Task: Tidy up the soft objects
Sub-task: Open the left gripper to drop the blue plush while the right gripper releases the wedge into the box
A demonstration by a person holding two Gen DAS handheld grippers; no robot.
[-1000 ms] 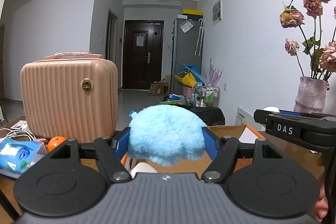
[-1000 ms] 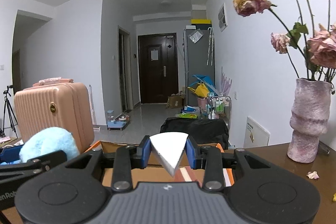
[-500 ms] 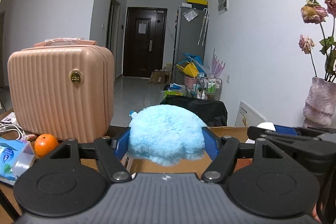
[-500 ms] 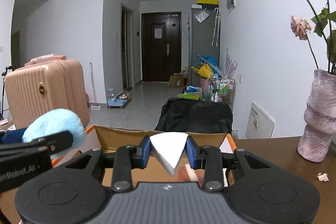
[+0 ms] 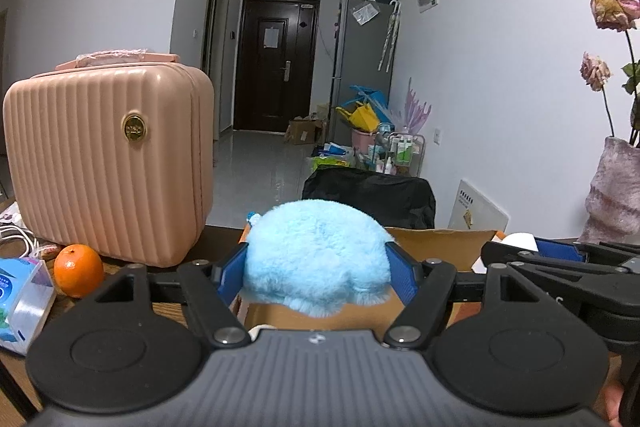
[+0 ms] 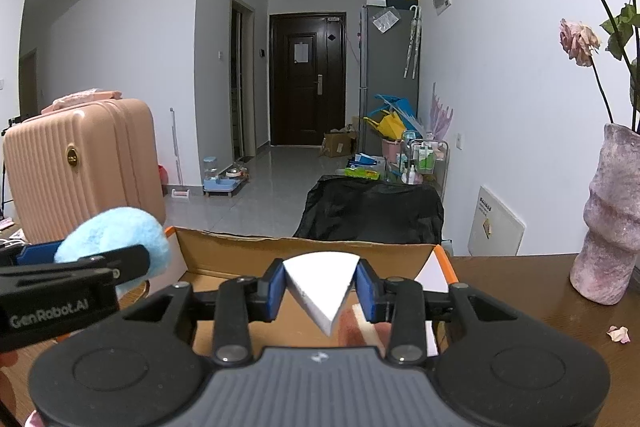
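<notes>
With both loads above the open box (image 6: pixel 304 247), the left gripper (image 5: pixel 318 269) has just been easing its squeeze on the blue plush (image 5: pixel 316 259) and the right gripper (image 6: pixel 322 287) its pinch on the white wedge (image 6: pixel 322 285), seemingly not quite freed, so spread both wider and let each drop inside.

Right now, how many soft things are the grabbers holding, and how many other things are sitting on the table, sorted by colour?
Blue: 1, fluffy light-blue plush toy in the left gripper
White: 1, white foam wedge in the right gripper
Pink: 2, ribbed pink suitcase, mottled pink vase
Orange: 1, round orange fruit
Brown: 1, open cardboard box
Total: 6
</notes>
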